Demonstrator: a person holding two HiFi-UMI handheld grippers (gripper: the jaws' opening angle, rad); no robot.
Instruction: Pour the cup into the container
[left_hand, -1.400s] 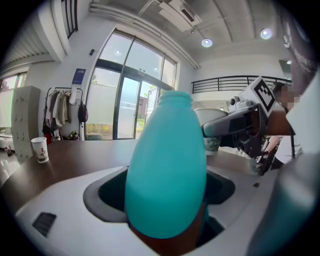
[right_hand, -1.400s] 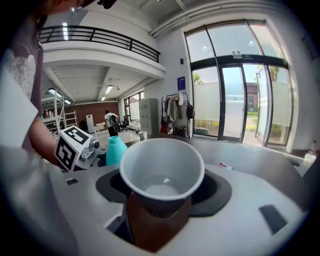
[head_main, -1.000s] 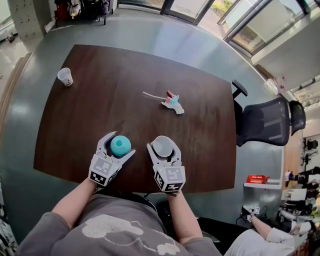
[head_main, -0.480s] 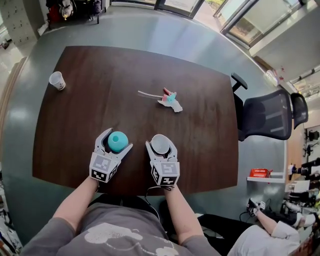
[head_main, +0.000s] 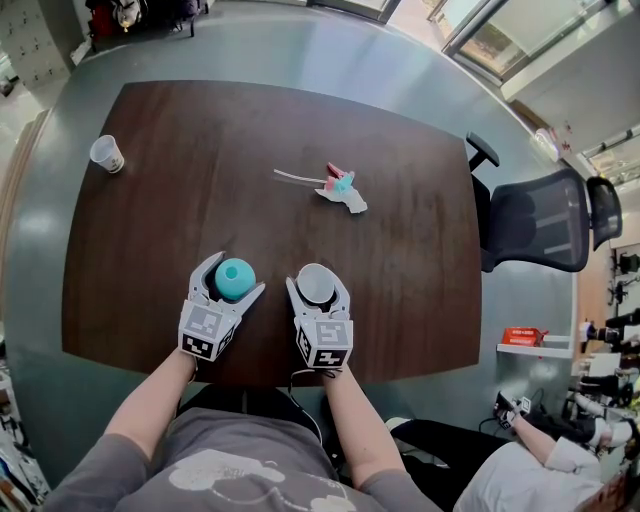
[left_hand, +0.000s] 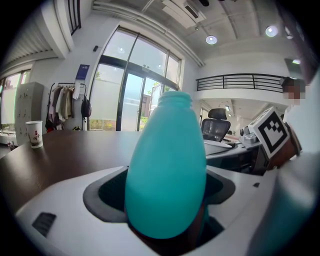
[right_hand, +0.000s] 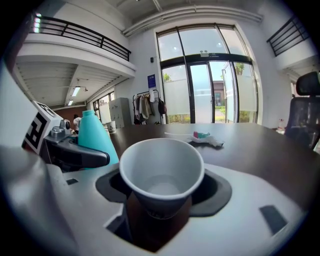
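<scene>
A: Start at the left. What's out there?

B: A spare paper cup (head_main: 104, 153) stands alone near the far left corner of the dark table (head_main: 150, 230), well apart from the work. By the front edge, the left gripper (head_main: 233, 276) is clamped on the teal bottle (head_main: 236, 280), with both jaws pressed to its belly and its neck up.

A: Why upright?

B: I'd judge it's the container, held steady so its mouth faces the pour. Just beside it, the right gripper (head_main: 318, 286) grasps the white paper cup (head_main: 316, 282) around its lower wall. The rim is level, which would keep any contents in until it tips.

A: Has pouring begun?

B: Not by the look of it. Cup and bottle stand side by side, apart.

A: What do the gripper views add?

B: The right gripper view looks into the cup and shows a pale bottom, but I can't tell whether liquid lies there. The left gripper view shows the bottle's narrow neck, a small target. Only the head view shows the gap between them, plus the wrapper scraps (head_main: 340, 190) mid-table and the office chair (head_main: 535, 230) at right.
</scene>
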